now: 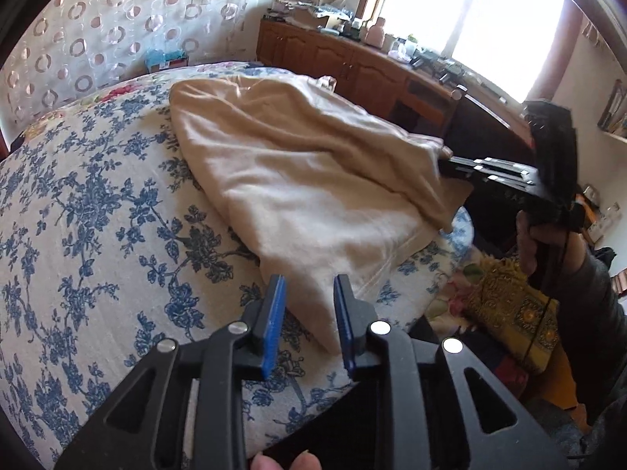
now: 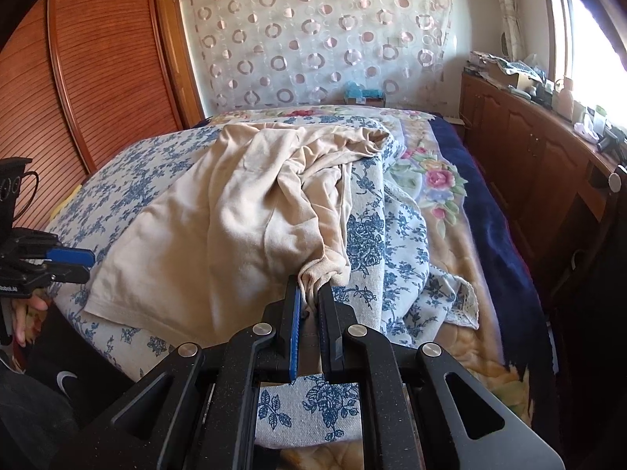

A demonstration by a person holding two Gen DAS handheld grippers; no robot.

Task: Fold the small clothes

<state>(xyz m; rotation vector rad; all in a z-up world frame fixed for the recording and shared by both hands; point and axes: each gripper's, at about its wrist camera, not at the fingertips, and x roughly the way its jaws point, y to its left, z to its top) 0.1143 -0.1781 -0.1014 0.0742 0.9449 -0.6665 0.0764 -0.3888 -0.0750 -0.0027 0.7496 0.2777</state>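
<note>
Right now the beige garment (image 2: 235, 219) lies rumpled on the blue-flowered bedspread (image 2: 129, 180), spreading away from the right claw (image 2: 309, 305), whose blue pads are clamped together on a bunched, ribbed corner of the cloth. From that pinch the fabric fans out ahead and to the left of the right claw, with a loose fold running up toward the far end of the bed.

The left claw (image 1: 307, 313) hovers over the near corner of the same garment (image 1: 298, 188); its pads stand a little apart, with the cloth's edge seen between them but not pressed. In the right wrist view this left claw (image 2: 84, 262) sits at the far left, just beside the garment's lower left corner, apart from the cloth. In the left wrist view the right claw (image 1: 446, 164) sits at the far right, its tips buried in the raised corner of the cloth, with a hand (image 1: 537, 243) gripping its handle.

Beyond the right claw, to its right, a floral blanket with a dark blue border (image 2: 462, 196) covers the bed, and further right runs a wooden cabinet (image 2: 540, 145) whose counter (image 2: 548, 109) is cluttered under a bright window (image 2: 595, 39). Straight ahead hangs a sheer curtain with ring patterns (image 2: 313, 39).
</note>
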